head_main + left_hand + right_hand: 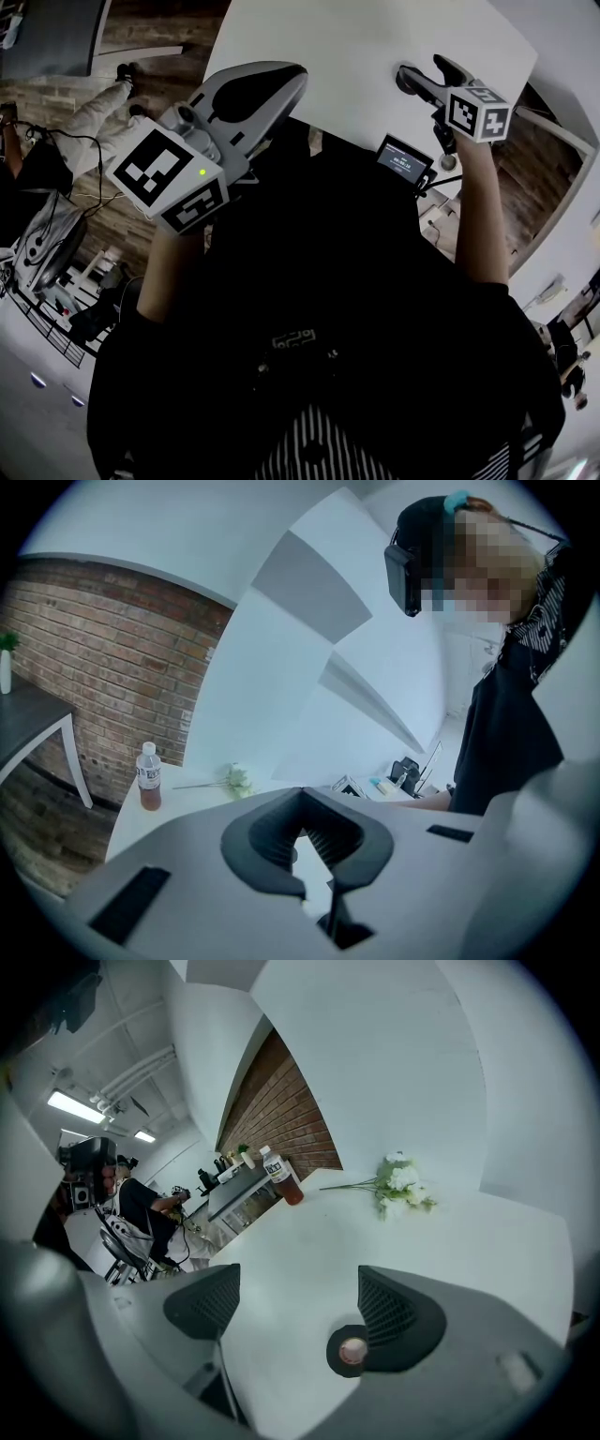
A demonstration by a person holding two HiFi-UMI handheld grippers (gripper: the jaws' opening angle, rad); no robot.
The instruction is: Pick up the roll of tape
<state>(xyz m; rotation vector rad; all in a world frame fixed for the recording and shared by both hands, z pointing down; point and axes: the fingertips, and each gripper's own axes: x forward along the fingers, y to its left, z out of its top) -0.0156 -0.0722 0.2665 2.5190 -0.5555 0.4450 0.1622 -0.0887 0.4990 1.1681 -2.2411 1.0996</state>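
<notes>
Right gripper [295, 1309], fingers apart, straddles the roll of tape [351, 1351] (flat on the desk [309, 1232]); left gripper [319, 889] fingers together.

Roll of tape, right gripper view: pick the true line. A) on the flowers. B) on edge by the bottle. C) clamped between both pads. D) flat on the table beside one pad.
D: the roll of tape lies flat on the white table, beside one pad of the open right gripper.
</notes>
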